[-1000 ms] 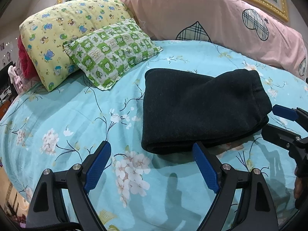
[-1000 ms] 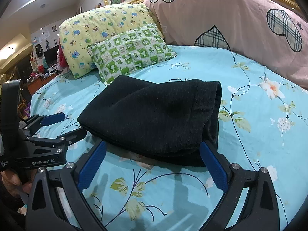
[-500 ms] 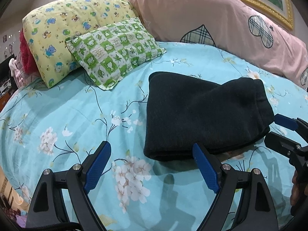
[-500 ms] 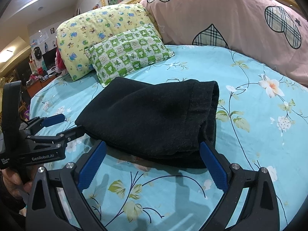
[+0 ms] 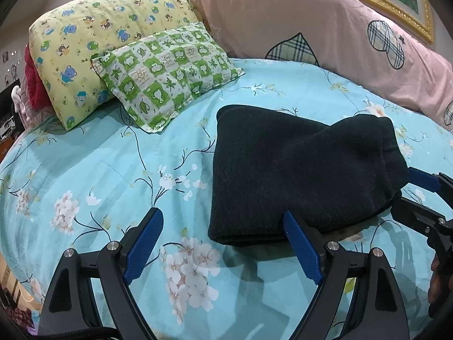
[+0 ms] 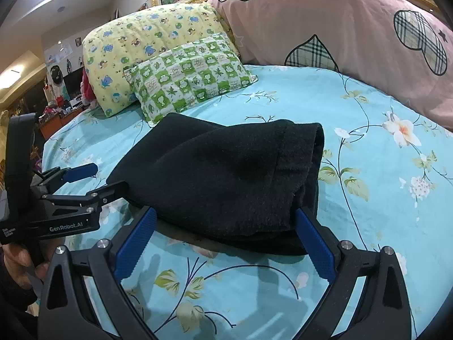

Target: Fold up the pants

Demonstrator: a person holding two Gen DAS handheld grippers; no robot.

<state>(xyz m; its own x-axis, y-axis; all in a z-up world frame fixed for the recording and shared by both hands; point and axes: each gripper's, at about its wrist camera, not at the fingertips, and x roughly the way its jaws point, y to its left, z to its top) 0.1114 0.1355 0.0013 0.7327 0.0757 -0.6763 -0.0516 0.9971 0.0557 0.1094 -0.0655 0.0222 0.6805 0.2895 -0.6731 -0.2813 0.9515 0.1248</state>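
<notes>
The black pants (image 5: 300,170) lie folded into a thick rectangle on the blue floral bed sheet (image 5: 99,170); they also show in the right wrist view (image 6: 220,175). My left gripper (image 5: 223,226) is open and empty, just in front of the pants' near left corner. It also shows in the right wrist view (image 6: 99,178). My right gripper (image 6: 226,223) is open and empty at the near edge of the pants. It also shows at the right edge of the left wrist view (image 5: 410,195).
A green checked pillow (image 5: 167,76) leans on a yellow bear-print pillow (image 5: 93,45) at the back left. A long pink bolster (image 5: 325,34) runs along the headboard. Room furniture (image 6: 56,107) stands beyond the bed's left side.
Both grippers have drawn slightly back and up from the pants, staying open. The pants have not moved.
</notes>
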